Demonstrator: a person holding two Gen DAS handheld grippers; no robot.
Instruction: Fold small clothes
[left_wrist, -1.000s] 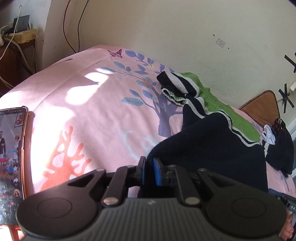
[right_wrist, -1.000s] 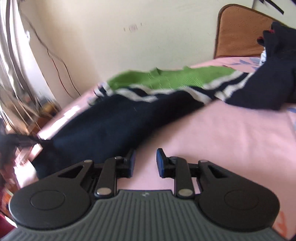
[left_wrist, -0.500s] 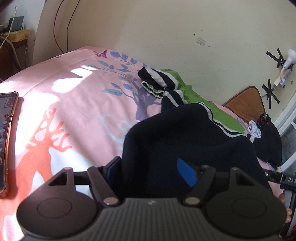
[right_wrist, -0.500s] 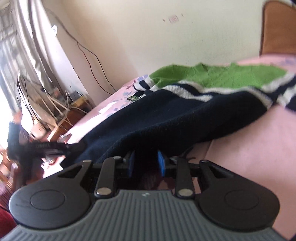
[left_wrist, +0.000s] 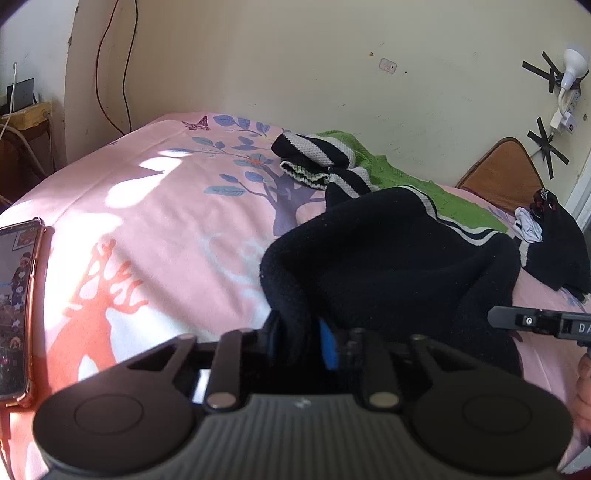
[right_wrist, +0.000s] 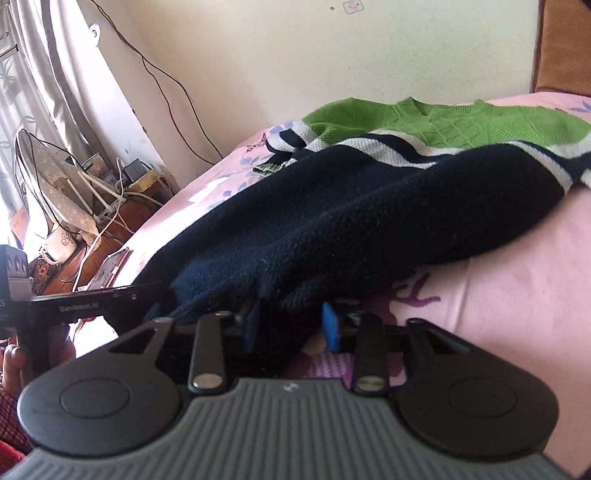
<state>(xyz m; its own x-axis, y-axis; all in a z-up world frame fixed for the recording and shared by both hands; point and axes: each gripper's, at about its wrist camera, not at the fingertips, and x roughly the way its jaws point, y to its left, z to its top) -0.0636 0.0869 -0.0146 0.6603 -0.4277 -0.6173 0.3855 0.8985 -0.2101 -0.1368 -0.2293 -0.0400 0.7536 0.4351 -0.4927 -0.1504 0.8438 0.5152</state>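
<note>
A navy sweater (left_wrist: 399, 258) with white stripes and a green upper part is spread across a bed covered by a pink sheet (left_wrist: 155, 229) printed with a blue-leafed tree and an orange deer. Its dark lower hem is gathered at the near edge of the bed, where it is held from both ends. The left claw (left_wrist: 301, 341) is clenched on a fold of the dark hem, which is seen squeezed between its blue pads. In the right wrist view, the right claw (right_wrist: 291, 325) is seen with the dark hem bunched between its blue pads; its jaws are closing, and the fabric fills the gap between them and is gripped. The striped sleeve (left_wrist: 314, 157) is folded on the sheet near the wall. A phone (left_wrist: 16, 306) with a lit screen lies at the left edge of the bed. A second dark garment (left_wrist: 554, 251) is heaped well apart, near a brown cushion (left_wrist: 502, 173). A curtain (right_wrist: 55, 74) and a cluttered side table (right_wrist: 107, 221) with cables are seen beyond the bed's far corner.
</note>
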